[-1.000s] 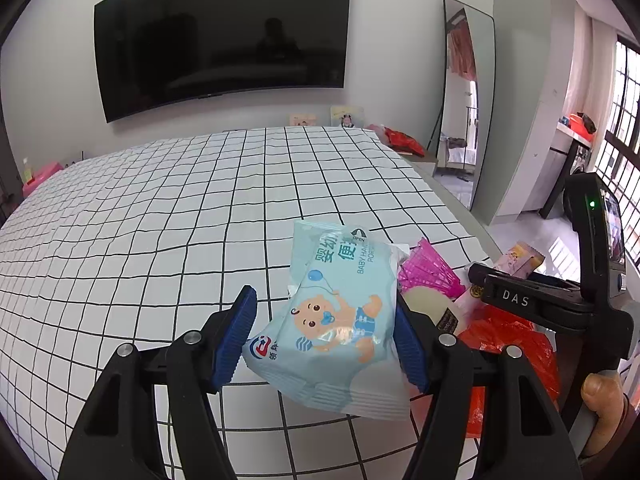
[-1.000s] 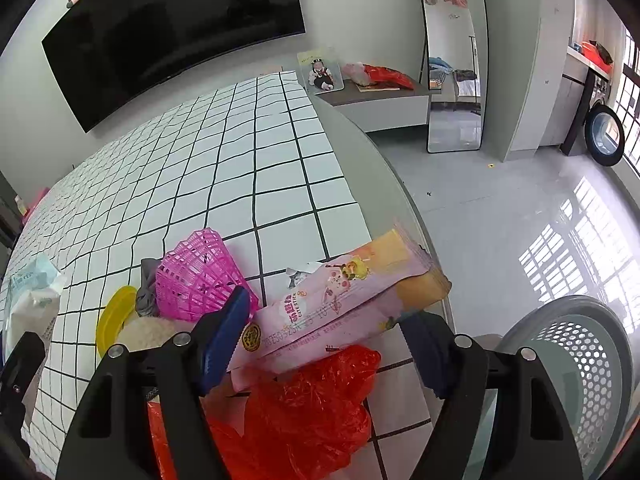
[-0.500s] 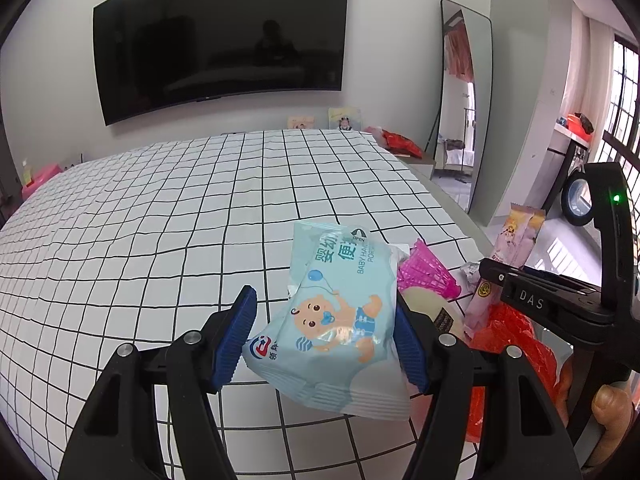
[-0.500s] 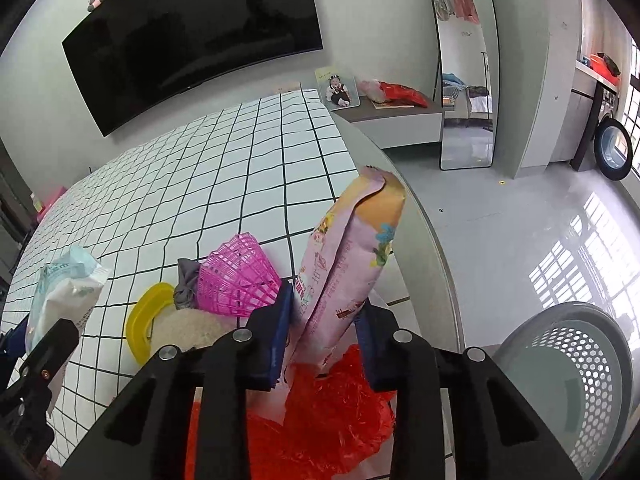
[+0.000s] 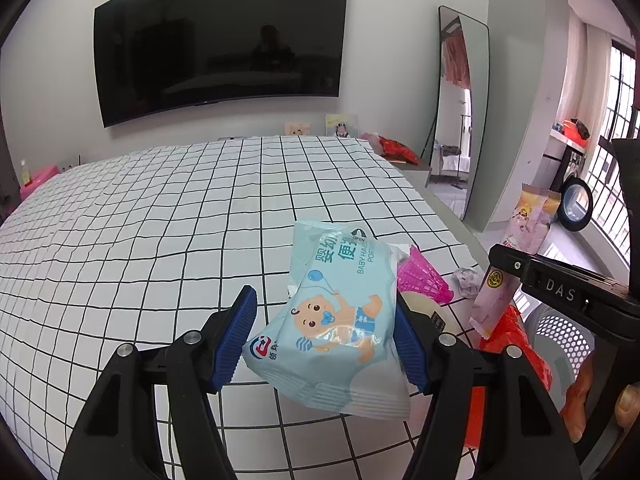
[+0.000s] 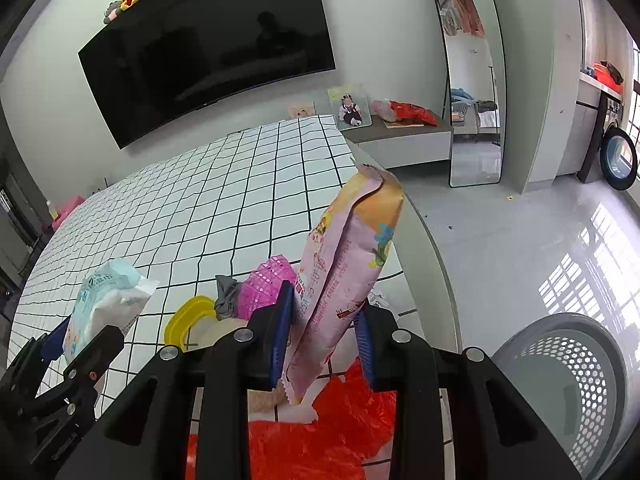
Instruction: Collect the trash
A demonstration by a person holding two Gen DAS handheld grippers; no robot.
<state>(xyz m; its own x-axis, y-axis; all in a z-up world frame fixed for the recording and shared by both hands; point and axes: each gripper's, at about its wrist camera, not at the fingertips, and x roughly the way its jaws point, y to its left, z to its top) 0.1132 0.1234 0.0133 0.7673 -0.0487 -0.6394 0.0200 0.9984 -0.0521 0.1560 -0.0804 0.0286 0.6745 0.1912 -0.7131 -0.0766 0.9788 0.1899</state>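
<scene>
Two grips: right gripper (image 6: 324, 328), newly clamped, lifts pink snack wrapper (image 6: 344, 280) at frame centre, binnable; left gripper (image 5: 326, 336) clasps pale-blue wipes pack (image 5: 340, 320).

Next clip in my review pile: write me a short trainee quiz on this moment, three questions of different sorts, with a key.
1. True or false: the right tongs are shut on the pink snack packet.
2. What do the left tongs hold?
A. blue wipes pack
B. red plastic bag
C. yellow lid
3. Fill in: the grey perforated ____ stands on the floor beside the bed.

Key: 1 true; 2 A; 3 basket.
</scene>
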